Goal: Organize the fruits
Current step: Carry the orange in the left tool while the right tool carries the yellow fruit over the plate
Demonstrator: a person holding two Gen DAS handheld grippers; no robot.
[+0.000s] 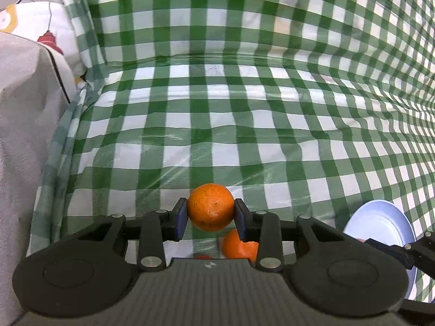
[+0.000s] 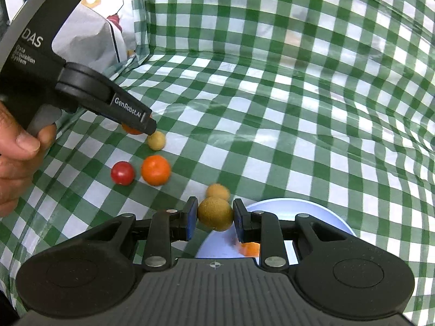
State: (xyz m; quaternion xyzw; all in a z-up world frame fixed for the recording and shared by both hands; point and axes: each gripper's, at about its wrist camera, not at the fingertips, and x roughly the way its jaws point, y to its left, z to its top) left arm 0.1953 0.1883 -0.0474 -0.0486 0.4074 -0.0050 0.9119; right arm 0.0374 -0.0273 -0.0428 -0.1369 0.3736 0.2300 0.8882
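Left wrist view shows the left gripper (image 1: 211, 214) clenched on a round orange fruit (image 1: 210, 206), held above the green-and-white checked plastic tablecloth (image 1: 244, 125); a second orange fruit (image 1: 239, 245) lies below it. Right wrist view shows the right gripper (image 2: 214, 217) grasping a brownish-green round fruit (image 2: 215, 213) at the near rim of a pale blue round plate (image 2: 312, 212), where an orange piece (image 2: 248, 248) lies. On the cloth sit a red round fruit (image 2: 123, 173), an orange tomato-like fruit (image 2: 155, 170) just beside it, and two tan balls (image 2: 156, 140) (image 2: 218, 191)
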